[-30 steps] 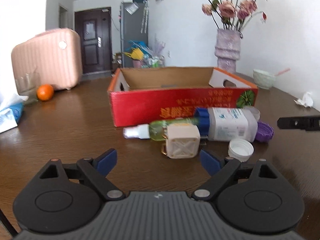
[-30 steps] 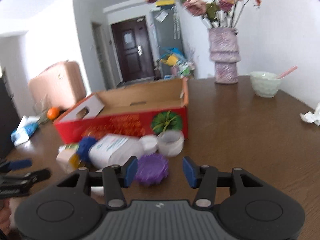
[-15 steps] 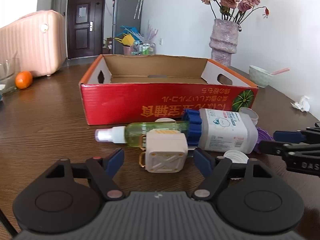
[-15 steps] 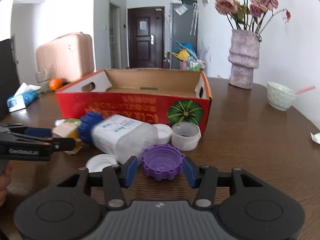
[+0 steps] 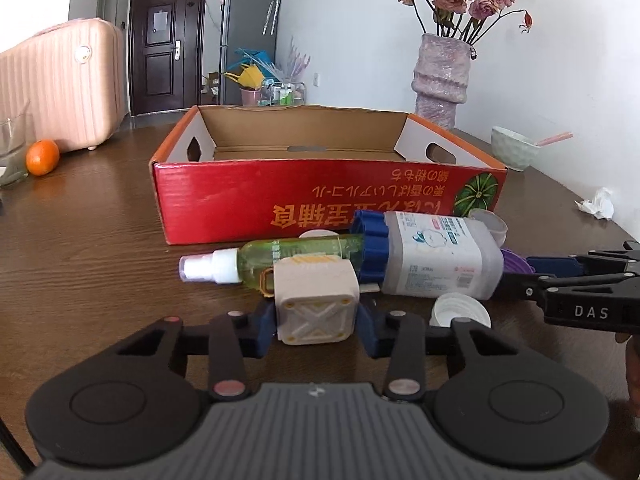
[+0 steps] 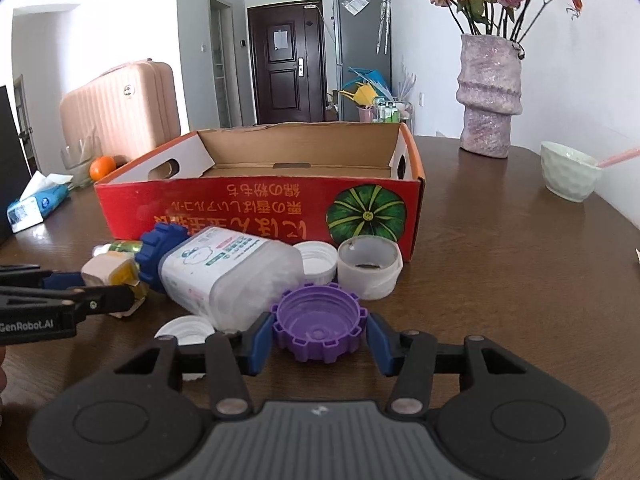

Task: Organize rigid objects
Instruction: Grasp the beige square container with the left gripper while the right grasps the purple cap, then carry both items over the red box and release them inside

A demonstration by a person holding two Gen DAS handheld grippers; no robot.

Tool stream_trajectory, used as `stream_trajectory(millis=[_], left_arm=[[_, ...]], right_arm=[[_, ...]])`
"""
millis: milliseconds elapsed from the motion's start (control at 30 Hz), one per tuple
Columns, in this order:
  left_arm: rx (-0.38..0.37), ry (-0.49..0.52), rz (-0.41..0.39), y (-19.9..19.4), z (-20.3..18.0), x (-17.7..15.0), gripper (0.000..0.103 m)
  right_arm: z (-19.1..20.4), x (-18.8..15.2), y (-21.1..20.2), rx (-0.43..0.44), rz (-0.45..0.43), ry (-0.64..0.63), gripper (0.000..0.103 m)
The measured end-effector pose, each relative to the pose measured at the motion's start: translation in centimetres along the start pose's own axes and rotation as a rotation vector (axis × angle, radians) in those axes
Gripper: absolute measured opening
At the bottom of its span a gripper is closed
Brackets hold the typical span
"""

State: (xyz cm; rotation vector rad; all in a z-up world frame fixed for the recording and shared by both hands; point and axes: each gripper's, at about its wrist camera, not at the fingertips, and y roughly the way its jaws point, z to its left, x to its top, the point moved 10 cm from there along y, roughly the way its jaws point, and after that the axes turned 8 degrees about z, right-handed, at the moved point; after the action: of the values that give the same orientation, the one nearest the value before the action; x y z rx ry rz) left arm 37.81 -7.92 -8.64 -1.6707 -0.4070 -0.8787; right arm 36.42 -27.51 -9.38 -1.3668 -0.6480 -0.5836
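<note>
My left gripper (image 5: 316, 330) is shut on a beige cube-shaped box (image 5: 315, 300) on the table. Behind the cube lie a green spray bottle (image 5: 280, 258) and a white bottle with a blue cap (image 5: 432, 256). My right gripper (image 6: 318, 338) has its blue pads against both sides of a purple cap (image 6: 319, 327). An open red cardboard box (image 5: 320, 184) stands behind them, its floor bare, and also shows in the right wrist view (image 6: 260, 204). White caps (image 6: 318, 261) and a translucent cup (image 6: 369, 266) lie beside the bottle.
A purple vase of roses (image 6: 489, 96) and a pale green bowl (image 6: 570, 176) stand at the back right. An orange (image 5: 42, 157), a tissue pack (image 6: 36, 205) and a pink suitcase (image 5: 60, 84) are at the left. A crumpled tissue (image 5: 596, 209) lies at the right.
Both grippers moved forward and closed: the left onto the beige cube, the right onto the purple cap. The objects themselves stayed in place.
</note>
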Motion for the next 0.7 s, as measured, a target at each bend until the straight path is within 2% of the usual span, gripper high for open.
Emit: stream_trajectory(millis=[267, 400, 700], left_arm=[[0.027, -0.048, -0.005, -4.1, 0.6, -2.7, 0.041], [0.048, -0.052, -0.044, -6.9, 0.8, -3.4, 0.041], [0.077, -0.044, -0.106, -10.0, 0.4, -2.9, 0.041]], right_arm=[[0.8, -3.1, -4.2, -0.002, -0.017, -0.009, 0.049], [1.6, -4.3, -6.7, 0.005, -0.049, -0.022, 0.049], [0.9, -4.1, -9.9, -0.008, -0.127, 0.001, 0.049]])
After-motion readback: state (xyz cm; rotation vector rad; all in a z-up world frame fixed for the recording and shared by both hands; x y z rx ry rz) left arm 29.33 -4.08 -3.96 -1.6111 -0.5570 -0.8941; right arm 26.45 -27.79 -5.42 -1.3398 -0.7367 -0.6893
